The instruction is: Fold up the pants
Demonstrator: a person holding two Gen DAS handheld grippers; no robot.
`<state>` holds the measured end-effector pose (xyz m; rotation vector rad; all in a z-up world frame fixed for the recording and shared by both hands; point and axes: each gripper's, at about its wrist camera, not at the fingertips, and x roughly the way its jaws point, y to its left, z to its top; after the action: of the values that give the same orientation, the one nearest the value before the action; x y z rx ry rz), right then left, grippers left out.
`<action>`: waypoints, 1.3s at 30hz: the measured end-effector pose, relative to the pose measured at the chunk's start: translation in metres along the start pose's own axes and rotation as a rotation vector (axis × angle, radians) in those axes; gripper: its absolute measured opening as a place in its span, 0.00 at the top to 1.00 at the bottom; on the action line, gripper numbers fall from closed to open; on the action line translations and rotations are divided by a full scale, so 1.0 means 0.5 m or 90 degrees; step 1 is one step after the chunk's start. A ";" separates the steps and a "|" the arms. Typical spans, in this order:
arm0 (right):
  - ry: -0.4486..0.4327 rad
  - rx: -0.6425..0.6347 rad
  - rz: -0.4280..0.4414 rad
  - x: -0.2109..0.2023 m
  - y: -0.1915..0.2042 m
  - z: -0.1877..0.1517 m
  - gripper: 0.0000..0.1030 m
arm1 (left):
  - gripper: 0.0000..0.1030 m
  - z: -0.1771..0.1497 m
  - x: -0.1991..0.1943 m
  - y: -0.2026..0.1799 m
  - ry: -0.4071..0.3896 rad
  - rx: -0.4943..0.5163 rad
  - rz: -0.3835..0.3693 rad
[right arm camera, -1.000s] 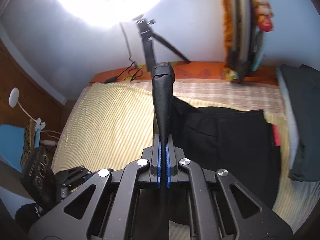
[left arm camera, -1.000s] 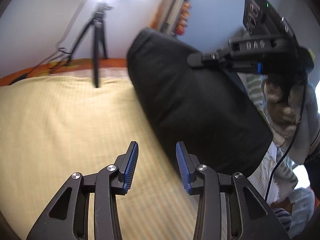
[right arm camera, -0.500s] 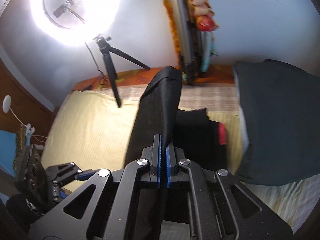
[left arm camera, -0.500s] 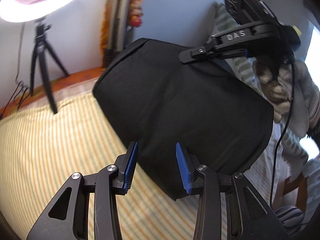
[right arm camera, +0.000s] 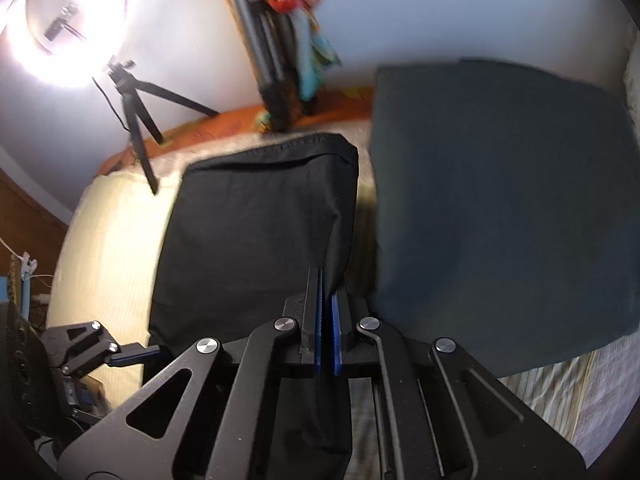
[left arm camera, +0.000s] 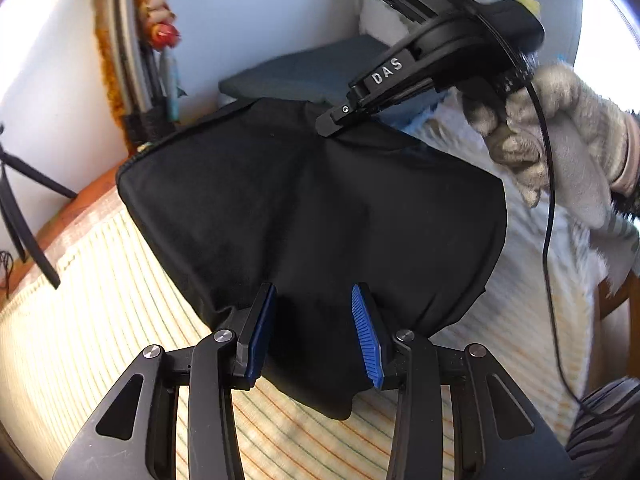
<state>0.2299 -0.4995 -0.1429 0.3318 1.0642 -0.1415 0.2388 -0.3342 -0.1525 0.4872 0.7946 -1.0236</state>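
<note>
The black pants (left arm camera: 320, 208) hang lifted over the yellow striped bed cover (left arm camera: 80, 300). My right gripper (right arm camera: 327, 304) is shut on one edge of the pants (right arm camera: 256, 240); it shows in the left wrist view (left arm camera: 344, 120) pinching the top of the cloth. My left gripper (left arm camera: 316, 328) is open, its blue pads on either side of the lower edge of the pants, not closed on it. The left gripper also shows at the lower left of the right wrist view (right arm camera: 132, 354).
A dark grey pillow (right arm camera: 500, 208) lies on the bed right of the pants. A ring light (right arm camera: 68, 28) on a black tripod (right arm camera: 136, 128) stands at the bed's far edge. Dark poles with orange decoration (left arm camera: 132, 60) lean on the wall.
The right gripper has swung the held pants rightward so they hang broadside. The left gripper has moved up to the pants' lower edge, which now lies between its open fingers.
</note>
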 end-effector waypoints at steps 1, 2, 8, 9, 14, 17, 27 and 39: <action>0.003 0.000 0.001 0.007 -0.003 -0.002 0.96 | 0.64 -0.002 0.008 -0.002 0.007 0.006 0.006; 0.006 -0.002 0.002 0.012 -0.003 -0.004 0.96 | 0.64 -0.005 0.010 -0.001 0.010 0.005 0.006; 0.001 -0.028 -0.003 -0.014 0.004 0.000 0.88 | 0.63 0.004 -0.008 0.027 0.006 -0.040 -0.020; -0.012 -0.033 -0.003 -0.031 0.007 -0.004 0.86 | 0.63 0.010 -0.020 0.033 -0.003 -0.041 -0.021; -0.068 -0.067 0.002 -0.106 0.016 -0.030 0.74 | 0.63 0.045 -0.058 0.098 -0.023 -0.051 0.035; -0.074 -0.095 0.016 -0.116 0.034 -0.049 0.74 | 0.63 0.073 -0.048 0.160 -0.029 -0.092 0.049; 0.000 -0.187 -0.007 -0.020 0.073 -0.072 0.74 | 0.60 0.117 0.072 0.266 0.008 -0.141 0.117; 0.018 -0.167 0.013 0.004 0.043 -0.080 0.74 | 0.56 0.105 0.054 0.288 -0.005 -0.154 0.126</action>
<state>0.2034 -0.4658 -0.1582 0.1085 1.0928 0.0219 0.3935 -0.3202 -0.1402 0.3457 0.8335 -0.7343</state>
